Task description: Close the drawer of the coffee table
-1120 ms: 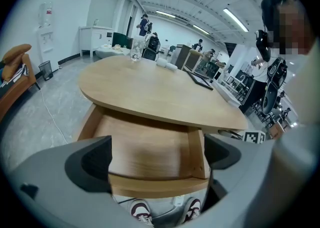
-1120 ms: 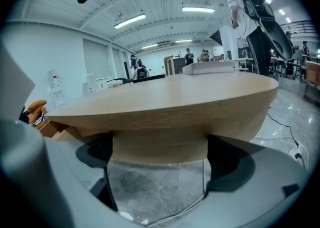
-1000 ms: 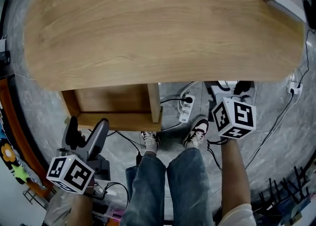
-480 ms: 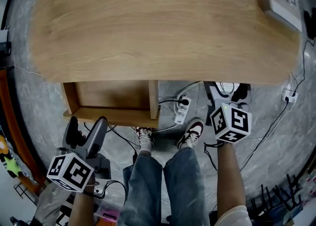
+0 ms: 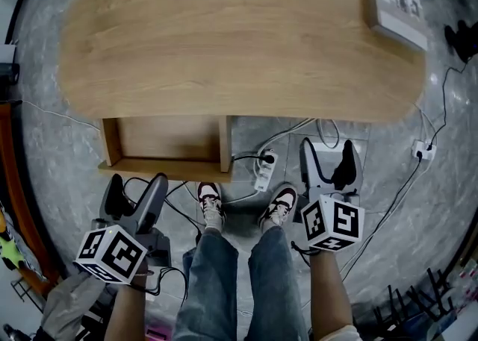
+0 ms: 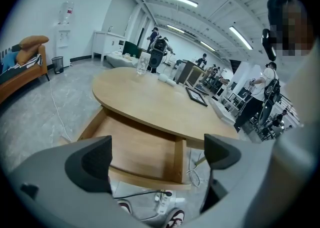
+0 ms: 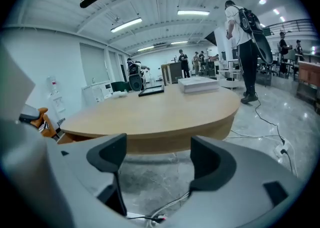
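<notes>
Right gripper (image 5: 328, 150) has drawn back (drawer (image 5: 168, 139) open), jaws just narrowing, empty; left gripper (image 5: 137, 183) jaws wide, empty.

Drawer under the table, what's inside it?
The part of the drawer that sticks out shows only bare wood, with nothing in it. Its back part sits under the tabletop, so I cannot see what is there.

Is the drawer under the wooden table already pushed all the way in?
No, in the head view the drawer sticks out past the near edge of the tabletop, with its bare inside open to view.
</notes>
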Demonstrator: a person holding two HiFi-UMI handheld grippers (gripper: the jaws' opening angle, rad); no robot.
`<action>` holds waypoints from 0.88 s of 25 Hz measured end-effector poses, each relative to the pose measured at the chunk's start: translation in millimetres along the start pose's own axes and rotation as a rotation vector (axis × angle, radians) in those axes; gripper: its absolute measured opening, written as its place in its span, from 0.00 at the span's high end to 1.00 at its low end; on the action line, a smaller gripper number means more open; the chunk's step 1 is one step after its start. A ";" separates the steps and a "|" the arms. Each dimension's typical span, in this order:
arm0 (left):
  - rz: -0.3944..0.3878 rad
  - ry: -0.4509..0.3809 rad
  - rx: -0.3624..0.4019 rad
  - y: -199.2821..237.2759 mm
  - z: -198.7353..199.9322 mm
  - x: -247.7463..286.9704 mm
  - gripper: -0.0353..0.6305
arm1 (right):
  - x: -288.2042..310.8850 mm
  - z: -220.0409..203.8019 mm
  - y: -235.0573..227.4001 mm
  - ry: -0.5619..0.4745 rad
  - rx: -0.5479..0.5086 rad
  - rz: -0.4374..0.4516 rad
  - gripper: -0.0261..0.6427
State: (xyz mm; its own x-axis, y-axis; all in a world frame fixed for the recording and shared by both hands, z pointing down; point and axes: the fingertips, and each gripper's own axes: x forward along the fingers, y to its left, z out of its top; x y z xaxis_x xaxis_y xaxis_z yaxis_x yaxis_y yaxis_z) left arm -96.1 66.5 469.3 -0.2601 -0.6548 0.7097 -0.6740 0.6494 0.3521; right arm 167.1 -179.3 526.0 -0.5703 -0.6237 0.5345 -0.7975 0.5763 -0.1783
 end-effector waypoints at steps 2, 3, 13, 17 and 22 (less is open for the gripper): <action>-0.012 -0.014 -0.003 -5.6 1.7 -6.3 0.09 | -16.3 9.8 7.3 -0.008 0.021 0.002 0.45; -0.016 -0.019 0.001 -8.6 2.4 -10.3 0.09 | -24.2 14.2 11.0 -0.010 0.029 0.003 0.51; -0.005 -0.126 0.119 -27.8 22.2 -59.7 0.09 | -82.6 70.8 38.3 -0.077 -0.058 -0.018 0.96; 0.033 -0.164 0.044 -9.2 16.4 -76.2 0.09 | -87.0 76.9 56.0 -0.057 -0.087 0.024 0.96; 0.079 -0.198 -0.028 19.8 -6.6 -93.5 0.09 | -78.7 78.9 90.1 -0.012 -0.151 0.122 0.96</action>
State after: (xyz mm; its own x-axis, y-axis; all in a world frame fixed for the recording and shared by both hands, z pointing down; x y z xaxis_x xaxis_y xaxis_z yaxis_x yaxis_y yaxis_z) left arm -80.5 143.1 413.9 -0.4442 -0.6628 0.6028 -0.6273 0.7105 0.3189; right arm 124.6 -120.0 402.7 -0.6641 -0.5501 0.5063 -0.6840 0.7204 -0.1146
